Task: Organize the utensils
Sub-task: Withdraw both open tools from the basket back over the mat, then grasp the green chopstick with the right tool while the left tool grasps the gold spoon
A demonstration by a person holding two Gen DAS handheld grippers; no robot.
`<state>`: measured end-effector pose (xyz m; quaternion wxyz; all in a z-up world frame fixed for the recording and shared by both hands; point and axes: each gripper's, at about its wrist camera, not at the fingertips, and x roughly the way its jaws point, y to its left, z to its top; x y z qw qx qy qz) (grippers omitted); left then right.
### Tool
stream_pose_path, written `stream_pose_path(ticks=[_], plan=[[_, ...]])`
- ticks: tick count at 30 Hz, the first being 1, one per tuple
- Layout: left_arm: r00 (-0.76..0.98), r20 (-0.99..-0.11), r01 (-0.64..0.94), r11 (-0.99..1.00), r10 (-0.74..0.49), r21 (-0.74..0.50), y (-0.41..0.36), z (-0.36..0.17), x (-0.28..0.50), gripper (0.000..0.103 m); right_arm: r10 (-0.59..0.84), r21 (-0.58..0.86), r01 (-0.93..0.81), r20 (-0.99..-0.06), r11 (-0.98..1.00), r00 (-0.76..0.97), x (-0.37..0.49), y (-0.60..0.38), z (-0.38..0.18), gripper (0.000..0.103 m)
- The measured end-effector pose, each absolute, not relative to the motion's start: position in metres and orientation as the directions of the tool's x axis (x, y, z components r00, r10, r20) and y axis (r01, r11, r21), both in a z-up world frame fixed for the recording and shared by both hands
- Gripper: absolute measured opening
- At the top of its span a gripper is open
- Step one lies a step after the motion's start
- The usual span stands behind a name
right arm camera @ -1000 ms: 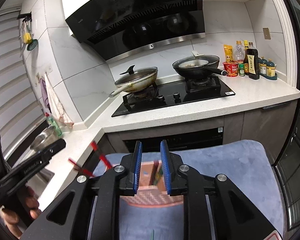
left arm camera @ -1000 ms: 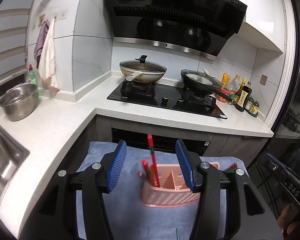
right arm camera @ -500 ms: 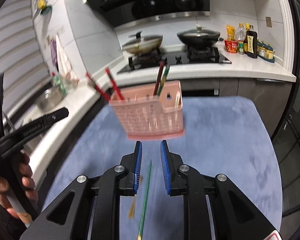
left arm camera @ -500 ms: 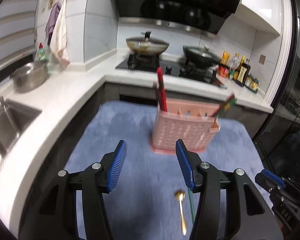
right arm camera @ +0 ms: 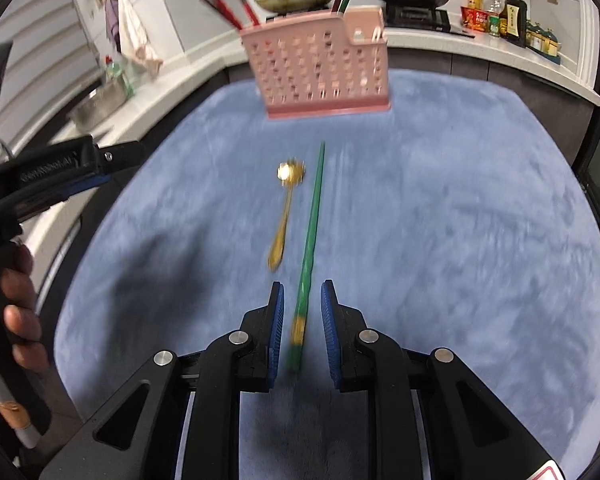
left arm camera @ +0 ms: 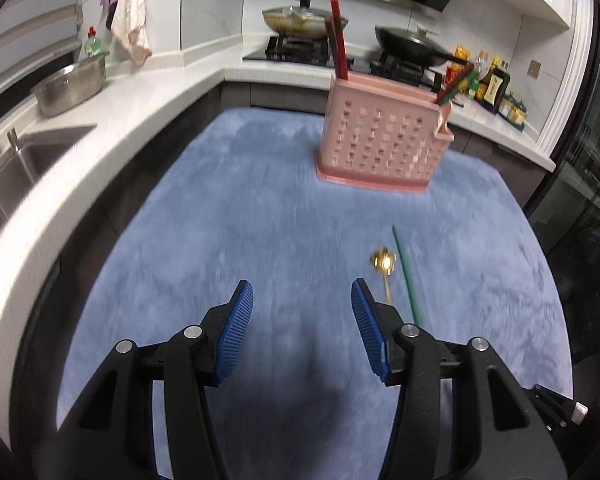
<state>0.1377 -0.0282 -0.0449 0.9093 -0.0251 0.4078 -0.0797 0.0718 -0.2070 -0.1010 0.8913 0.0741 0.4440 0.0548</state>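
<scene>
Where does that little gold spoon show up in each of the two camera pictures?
Left wrist view: the gold spoon lies right of centre on the blue mat, partly behind the right blue pad, beside the green chopstick.
Right wrist view: the spoon lies centre-left, just left of the chopstick.
Shared landmark: the pink utensil basket beyond it.

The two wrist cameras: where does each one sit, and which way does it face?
Left wrist: on the left claw, facing down-forward over the blue mat; only its open fingers show.
Right wrist: on the right claw, facing down along the green chopstick lying between its fingers; a hand holds the left claw.
Both share the pink basket, gold spoon and chopstick.
</scene>
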Motion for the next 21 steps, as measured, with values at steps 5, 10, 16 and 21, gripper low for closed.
stream_pose_path(ticks=[5,10,16,21], plan=[[0.621,-0.768,0.135,0.986,-0.159,-0.095,-0.03,-0.062,0.125,0.049,0.172,0.19,-0.028,-0.801,0.981,0.573,0.069,-0.201,-0.119,0.02],[0.602,-0.784,0.134,0.987,-0.151,-0.088,-0.028,-0.072,0.117,0.049,0.171,0.197,-0.015,-0.809,0.98,0.562,0.07,-0.202,-0.129,0.02],[0.59,-0.795,0.129,0.988,-0.142,-0.081,-0.026,-0.078,0.115,0.049,0.181,0.216,-0.002,-0.813,0.976,0.554,0.073,-0.204,-0.137,0.02],[0.579,-0.803,0.13,0.988,-0.142,-0.081,-0.029,-0.082,0.116,0.05,0.176,0.212,0.0,-0.811,0.977,0.558,0.073,-0.206,-0.138,0.008]])
